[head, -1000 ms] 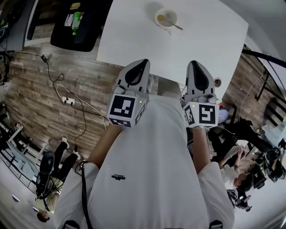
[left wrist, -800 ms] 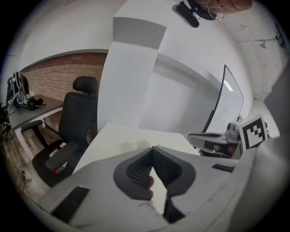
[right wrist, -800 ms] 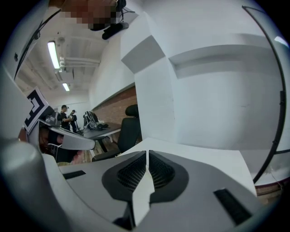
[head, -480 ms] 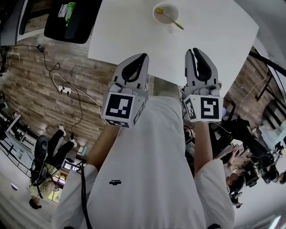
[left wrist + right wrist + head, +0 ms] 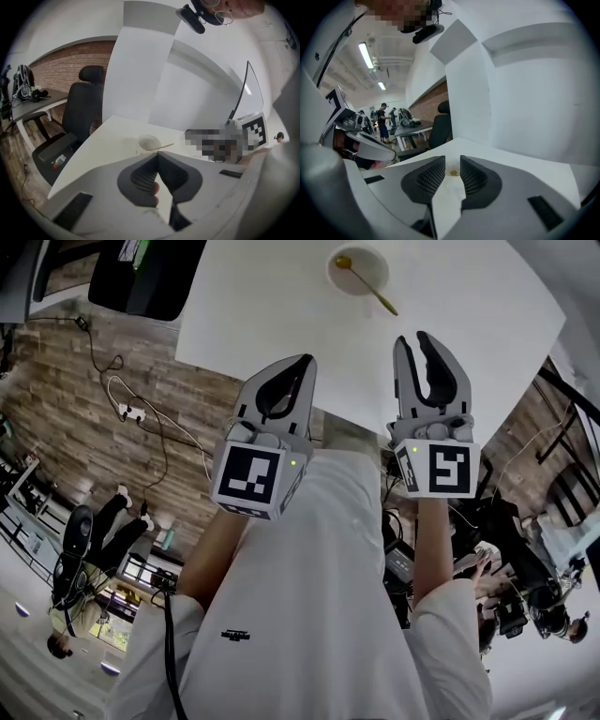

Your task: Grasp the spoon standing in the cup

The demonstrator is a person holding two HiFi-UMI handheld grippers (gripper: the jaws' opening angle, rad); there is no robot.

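A white cup (image 5: 357, 271) stands far back on the white table (image 5: 262, 306), with a gold spoon (image 5: 367, 287) leaning in it, handle out toward the right. My right gripper (image 5: 413, 337) hovers over the table's near edge, well short of the cup; its jaws are opening and nothing is between them. In the right gripper view the spoon (image 5: 453, 173) shows far off through the gap of that gripper (image 5: 453, 163). My left gripper (image 5: 304, 362) is shut and empty beside it. The left gripper view shows the cup (image 5: 148, 142) beyond the shut left gripper (image 5: 157, 155).
A black office chair (image 5: 84, 112) stands at the table's left side, and another black seat (image 5: 141, 277) shows at the top left of the head view. Cables and a power strip (image 5: 131, 413) lie on the wooden floor. People sit at the right (image 5: 525, 596).
The right gripper's jaws have gone from shut to apart. Both grippers have moved forward toward the table, the right one farther over its edge.
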